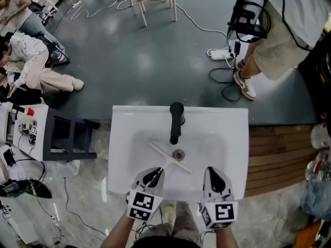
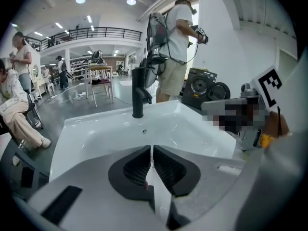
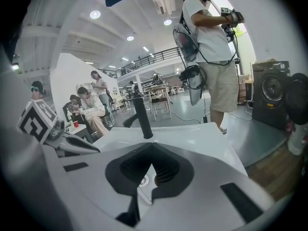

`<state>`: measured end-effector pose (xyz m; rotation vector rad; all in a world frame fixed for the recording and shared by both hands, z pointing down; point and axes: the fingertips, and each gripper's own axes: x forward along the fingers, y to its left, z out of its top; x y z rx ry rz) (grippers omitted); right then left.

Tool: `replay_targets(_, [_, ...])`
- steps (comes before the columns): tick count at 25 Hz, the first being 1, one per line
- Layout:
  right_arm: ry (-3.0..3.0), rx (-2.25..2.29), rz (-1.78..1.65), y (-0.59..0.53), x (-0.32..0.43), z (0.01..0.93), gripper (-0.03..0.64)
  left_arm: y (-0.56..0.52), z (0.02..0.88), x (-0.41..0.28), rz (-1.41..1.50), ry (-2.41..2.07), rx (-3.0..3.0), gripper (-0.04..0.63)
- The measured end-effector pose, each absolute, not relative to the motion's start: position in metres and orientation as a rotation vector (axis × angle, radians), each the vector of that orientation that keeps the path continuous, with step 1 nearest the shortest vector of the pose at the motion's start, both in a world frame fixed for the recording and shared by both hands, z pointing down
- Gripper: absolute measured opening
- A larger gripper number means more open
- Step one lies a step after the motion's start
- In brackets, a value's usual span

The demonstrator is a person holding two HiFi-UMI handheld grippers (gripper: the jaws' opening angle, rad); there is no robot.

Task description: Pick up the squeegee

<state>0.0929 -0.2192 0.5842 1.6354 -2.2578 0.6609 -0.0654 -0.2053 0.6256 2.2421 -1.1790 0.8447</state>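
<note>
**A:** Fingers [image 2: 137,167] on the left gripper [image 1: 153,175]: pressed together, nothing seen between them. Right gripper [image 1: 213,173] the same, tips meeting, empty.

**B:** Squeegee?

**A:** White squeegee [image 1: 173,159] lies flat in the sink [image 1: 120,138]. Blade slants past the drain [image 1: 178,154]. Handle runs toward the sink's front edge and ends right at the left gripper's tips; can't tell if they touch. Black faucet [image 1: 176,122] stands at the back edge.

**B:** Risk from here?

**A:** My read: closed jaws meeting the handle would shove it, not take it. The glazed basin looks slick, so it could skid toward the drain. The handle also lies flush on the slope, leaving little room for a lower jaw, so a shallow pinch could slip.
</note>
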Motion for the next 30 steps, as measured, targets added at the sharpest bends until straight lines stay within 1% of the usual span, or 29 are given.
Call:
replay_targets(3, [-2.253,1.635,0.669,-0.222,0.094,0.585,-0.003,-0.206,0.640,-0.063,0.901,-1.147,2.219,0.010])
replay_targets(11, [-2.251,1.620,0.682,-0.225,0.094,0.595,-0.002,-0.205,0.678,-0.060,1.053,-1.052,2.175,0.126])
replay_targets(16, [-2.247,1.618,0.692,-0.224,0.094,0.598,-0.002,-0.201,0.694,-0.057,1.106,-1.003,2.154,0.170])
replay_targets(20, [-2.246,1.617,0.696,-0.224,0.094,0.598,-0.002,-0.199,0.706,-0.057,1.145,-0.976,2.127,0.183])
replay_targets(30, [-2.242,1.613,0.694,-0.225,0.097,0.601,-0.003,-0.193,0.734,-0.061,1.235,-0.933,2.022,0.183])
